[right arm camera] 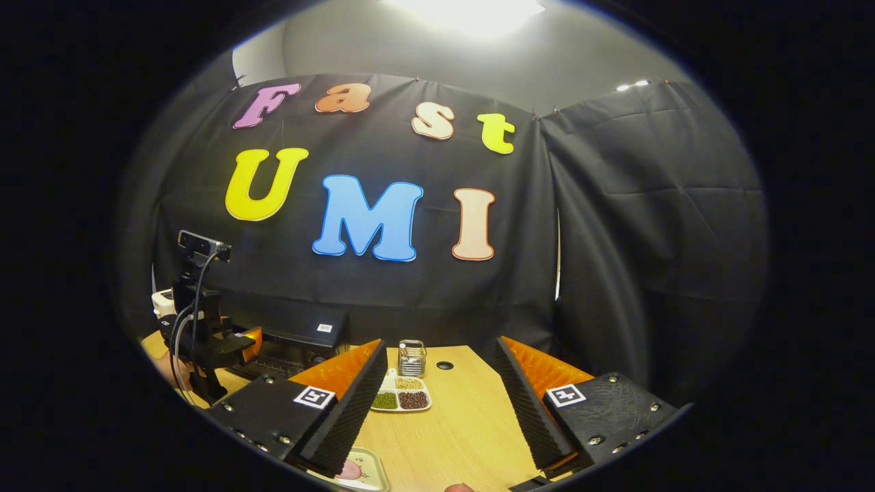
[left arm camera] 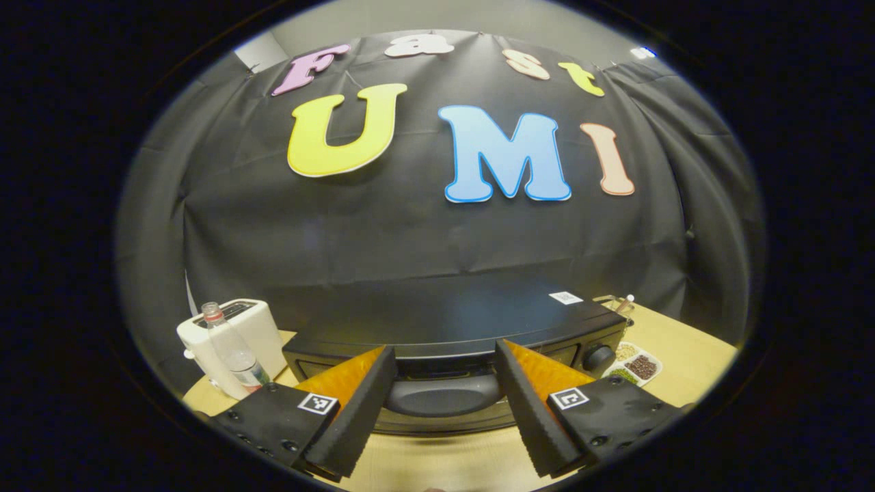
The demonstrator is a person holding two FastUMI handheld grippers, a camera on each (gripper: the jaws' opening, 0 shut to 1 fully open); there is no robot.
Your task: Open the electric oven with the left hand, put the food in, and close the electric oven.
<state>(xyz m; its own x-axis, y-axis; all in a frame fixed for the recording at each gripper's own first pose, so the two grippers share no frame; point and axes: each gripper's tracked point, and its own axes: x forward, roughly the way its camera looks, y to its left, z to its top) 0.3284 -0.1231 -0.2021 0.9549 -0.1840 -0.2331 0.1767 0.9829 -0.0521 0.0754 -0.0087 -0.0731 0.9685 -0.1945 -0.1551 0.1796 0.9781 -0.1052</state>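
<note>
The left gripper [left arm camera: 444, 403] stands with its fingers spread wide and nothing between them, directly in front of the electric oven [left arm camera: 451, 335]. The oven sits on the wooden table [left arm camera: 444, 465] at the 12 o'clock position from this gripper, its front face turned toward the camera and its long axis running side to side across the view. The door handle [left arm camera: 441, 395] lies level along the front, framed between the two fingers. The door appears closed.

A control knob [left arm camera: 599, 357] sits at about 2 o'clock, and a divided dish of beans [left arm camera: 634, 367] lies just beyond it. At 10 o'clock stand a white toaster [left arm camera: 232, 342] and a plastic bottle [left arm camera: 232, 352].

The right gripper [right arm camera: 441, 410] is likewise spread wide and holds nothing, hovering over the table. A tray with food [right arm camera: 355, 471] lies at about 7 o'clock by its left finger, only partly in sight.

Judgement: the opening step is in hand and not yet done. The next move calls for the left gripper to advance, close both fingers on the handle across its length, and pull outward and down. The food is not yet picked up.
</note>
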